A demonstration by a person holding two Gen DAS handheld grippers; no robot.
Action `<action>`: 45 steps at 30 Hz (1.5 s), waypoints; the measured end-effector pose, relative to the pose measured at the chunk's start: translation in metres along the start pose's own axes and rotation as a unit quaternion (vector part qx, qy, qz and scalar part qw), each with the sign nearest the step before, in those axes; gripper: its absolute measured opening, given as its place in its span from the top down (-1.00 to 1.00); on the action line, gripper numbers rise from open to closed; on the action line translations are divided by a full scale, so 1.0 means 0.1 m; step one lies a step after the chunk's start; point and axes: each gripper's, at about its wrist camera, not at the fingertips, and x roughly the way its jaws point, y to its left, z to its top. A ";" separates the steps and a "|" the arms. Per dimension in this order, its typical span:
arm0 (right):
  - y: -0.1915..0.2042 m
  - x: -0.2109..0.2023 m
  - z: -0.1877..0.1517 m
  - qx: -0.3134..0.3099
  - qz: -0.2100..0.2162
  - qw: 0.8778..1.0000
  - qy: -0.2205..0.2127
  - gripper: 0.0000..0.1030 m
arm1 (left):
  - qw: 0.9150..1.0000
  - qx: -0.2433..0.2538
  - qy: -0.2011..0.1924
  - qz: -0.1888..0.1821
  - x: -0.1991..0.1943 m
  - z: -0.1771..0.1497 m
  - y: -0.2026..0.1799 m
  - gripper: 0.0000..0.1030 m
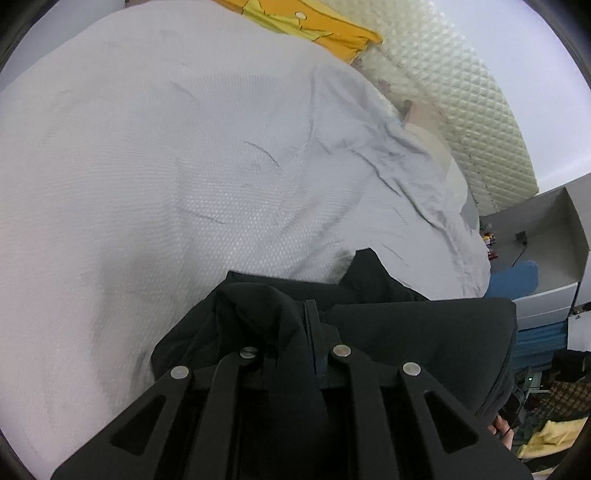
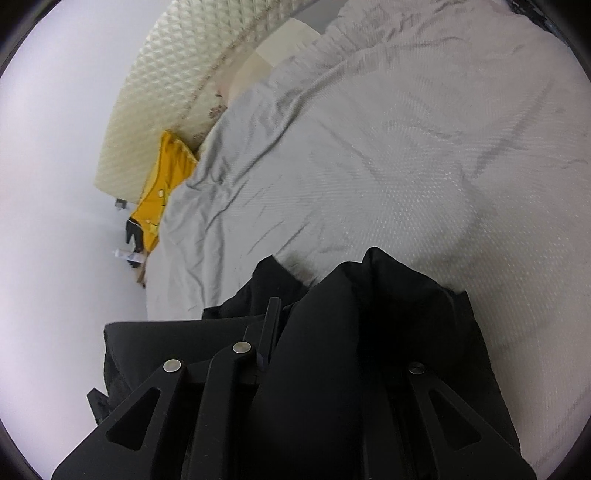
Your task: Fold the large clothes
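While the black garment point(image 1: 424, 332) hangs bunched over the left tool point(image 1: 310, 325), the left wrist view shows the two fingers drawn close together with dark cloth pinched between them and draped over the linkage. The garment sits at the near edge of the bed, low in the view, with one flap stretching off to the right. To do this step well, I judge the grip should be kept firm and the cloth carried out level over the grey bedspread point(image 1: 184, 166), so that the edge lands straight rather than in a heap. Far off lie a yellow cloth point(image 1: 314, 22) and a quilted cream headboard point(image 1: 461, 103); at the right stands a grey shelf unit point(image 1: 546, 229) with small clutter.

From the right wrist view, the right tool point(image 2: 269, 325) is likewise narrow, one finger showing as a thin upright bar and the other buried under the black garment point(image 2: 388, 314), which is held in the pinch and mounds up over the right side of the linkage. Both tools should move together at equal height, I think, or the fabric will twist. The bedspread point(image 2: 369, 147) is wrinkled toward the far left, so smoothing may be needed after laying. The yellow cloth point(image 2: 162, 184) lies at the bed's far left edge against the headboard point(image 2: 177, 74), beside a plain pale wall point(image 2: 55, 184).
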 end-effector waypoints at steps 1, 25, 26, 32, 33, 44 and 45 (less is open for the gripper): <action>-0.02 0.06 0.03 0.000 -0.002 1.000 0.002 0.81 | 1.000 -0.004 0.001 -0.002 0.08 0.03 0.00 0.79; -0.07 -0.70 -0.32 -0.026 0.084 0.995 0.036 -0.06 | 0.998 0.010 0.039 -0.055 -0.81 -0.37 0.16 0.72; -0.03 -0.81 -0.35 -0.034 0.085 0.995 0.033 -0.08 | 0.998 0.019 0.036 -0.052 -0.92 -0.41 0.16 0.70; 0.22 -1.28 -0.49 -0.084 0.072 0.994 0.014 -0.22 | 0.994 0.099 -0.027 -0.036 -1.62 -0.69 0.06 -0.17; 0.24 -1.36 -0.50 -0.091 0.069 0.993 0.008 -0.25 | 0.993 0.110 -0.035 -0.033 -1.70 -0.73 0.04 -0.17; 0.78 -1.56 -1.16 -0.256 0.005 0.964 -0.077 -0.45 | 0.952 0.288 -0.102 -0.019 -1.48 -1.65 -0.79 -0.17; 0.84 -1.41 -1.33 -0.277 0.002 0.958 -0.076 -0.45 | 0.951 0.293 -0.101 -0.017 -1.38 -1.71 -0.83 -0.17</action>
